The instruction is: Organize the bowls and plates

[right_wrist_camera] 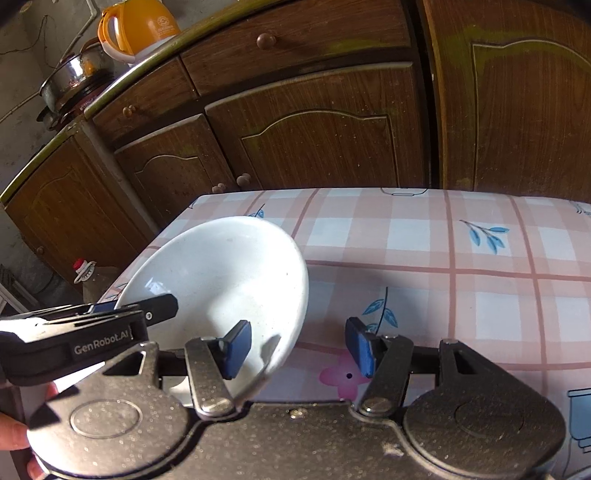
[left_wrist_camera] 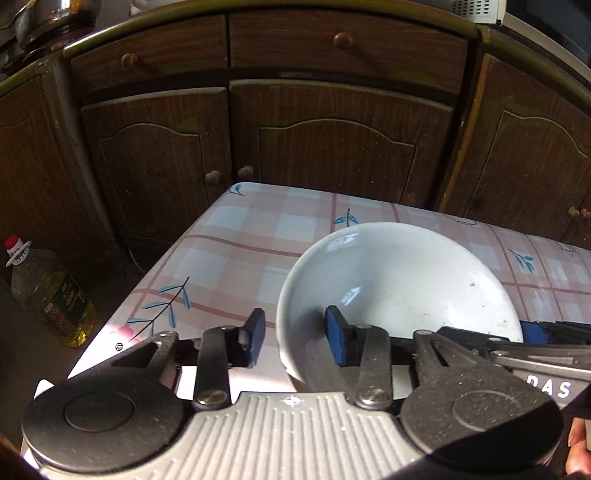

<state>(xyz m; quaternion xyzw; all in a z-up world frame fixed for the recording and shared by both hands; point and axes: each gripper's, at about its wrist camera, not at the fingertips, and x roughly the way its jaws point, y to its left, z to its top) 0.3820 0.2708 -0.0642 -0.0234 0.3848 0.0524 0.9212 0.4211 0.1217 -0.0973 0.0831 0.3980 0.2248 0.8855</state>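
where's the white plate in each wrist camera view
Left wrist: white plate, right of centre, its near rim between the left gripper jaws.
Right wrist: white plate, left of centre, near rim between the right gripper jaws.
Shared landmark: checked tablecloth.

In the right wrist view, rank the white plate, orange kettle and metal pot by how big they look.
1. White plate, though it is nearest the camera.
2. Orange kettle.
3. Metal pot.

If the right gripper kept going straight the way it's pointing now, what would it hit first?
Probably the near rim of the white plate, which already sits between the jaws of the right gripper; past that, the checked tablecloth. Depth is uncertain.
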